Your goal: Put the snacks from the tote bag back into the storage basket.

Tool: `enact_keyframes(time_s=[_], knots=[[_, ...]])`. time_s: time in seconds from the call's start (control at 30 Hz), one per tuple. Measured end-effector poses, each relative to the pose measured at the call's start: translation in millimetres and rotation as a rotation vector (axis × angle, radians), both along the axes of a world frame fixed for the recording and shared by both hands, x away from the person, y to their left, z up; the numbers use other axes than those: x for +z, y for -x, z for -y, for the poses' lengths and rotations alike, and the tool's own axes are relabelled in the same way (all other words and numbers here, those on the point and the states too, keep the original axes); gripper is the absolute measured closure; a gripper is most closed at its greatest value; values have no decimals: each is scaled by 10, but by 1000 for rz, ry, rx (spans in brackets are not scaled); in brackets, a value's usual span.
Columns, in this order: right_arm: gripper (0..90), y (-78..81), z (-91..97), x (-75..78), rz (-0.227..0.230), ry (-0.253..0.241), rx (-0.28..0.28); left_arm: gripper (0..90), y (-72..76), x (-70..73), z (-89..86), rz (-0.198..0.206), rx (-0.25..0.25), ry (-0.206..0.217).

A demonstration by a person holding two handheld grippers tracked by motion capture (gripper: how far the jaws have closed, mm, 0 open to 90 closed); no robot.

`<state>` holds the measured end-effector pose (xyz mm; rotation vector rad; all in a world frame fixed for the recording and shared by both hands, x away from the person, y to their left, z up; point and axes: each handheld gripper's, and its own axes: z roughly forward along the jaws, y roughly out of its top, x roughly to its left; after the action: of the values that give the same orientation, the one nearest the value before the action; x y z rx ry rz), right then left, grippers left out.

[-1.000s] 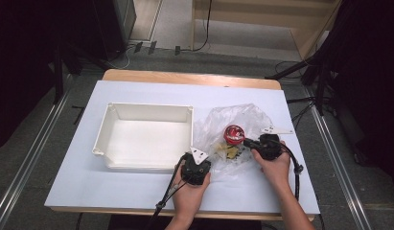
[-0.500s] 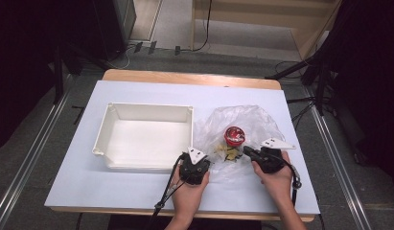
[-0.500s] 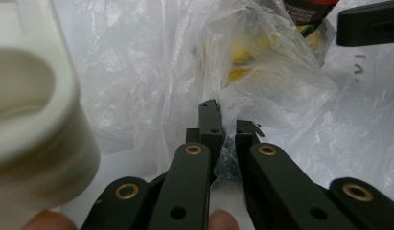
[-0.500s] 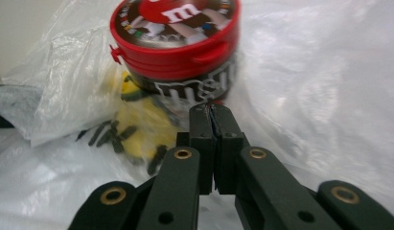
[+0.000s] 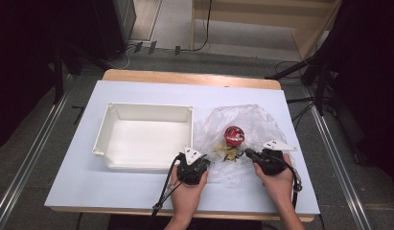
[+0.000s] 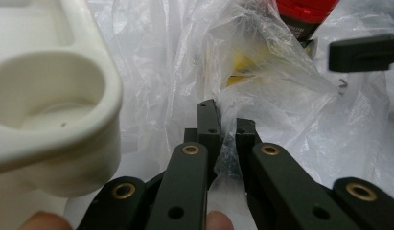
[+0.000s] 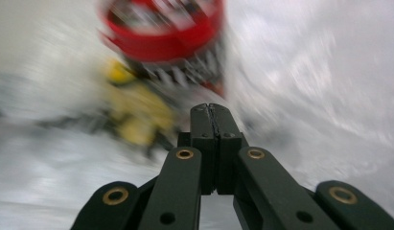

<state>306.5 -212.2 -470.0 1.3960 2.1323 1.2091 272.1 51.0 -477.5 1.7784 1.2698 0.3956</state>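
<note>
Both hand-held grippers closed: left (image 6: 227, 125) pinching plastic bag (image 6: 281, 86), right (image 7: 210, 111) empty.

— Quick count, what's on your table (image 5: 137, 93)?

— One white tray (image 5: 145, 111). One clear plastic bag (image 5: 252, 120). Inside it, one red-capped container (image 5: 233, 134) and some yellow pieces (image 5: 226, 151), too bunched up for me to number.

— Tools?

— Two: my left gripper (image 5: 204, 165) and my right gripper (image 5: 247, 152), one in each hand. Two hands, then.

— Anything else?

— One cable per gripper, so two.
</note>
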Motion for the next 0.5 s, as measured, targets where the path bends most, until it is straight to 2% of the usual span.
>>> enact_keyframes(time_s=[0.07, 0.13, 0.3, 0.4, 0.47, 0.5], knots=[[900, 55, -31, 84, 34, -34, 37, 875, 9, 3, -2, 10, -1, 4], [900, 91, -97, 124, 46, -62, 76, 857, 19, 6, -5, 21, -9, 13], [900, 95, -310, 96, 84, -50, 122, 837, 34, 8, -17, 40, -20, 30], [900, 17, -418, 1, 63, -24, 116, 842, 34, 7, -16, 42, -23, 29], [900, -37, -463, -77, 20, 10, 98, 846, 35, 8, -18, 40, -23, 32], [900, -68, -477, -124, -18, 24, 90, 846, 33, 9, -22, 37, -20, 36]])
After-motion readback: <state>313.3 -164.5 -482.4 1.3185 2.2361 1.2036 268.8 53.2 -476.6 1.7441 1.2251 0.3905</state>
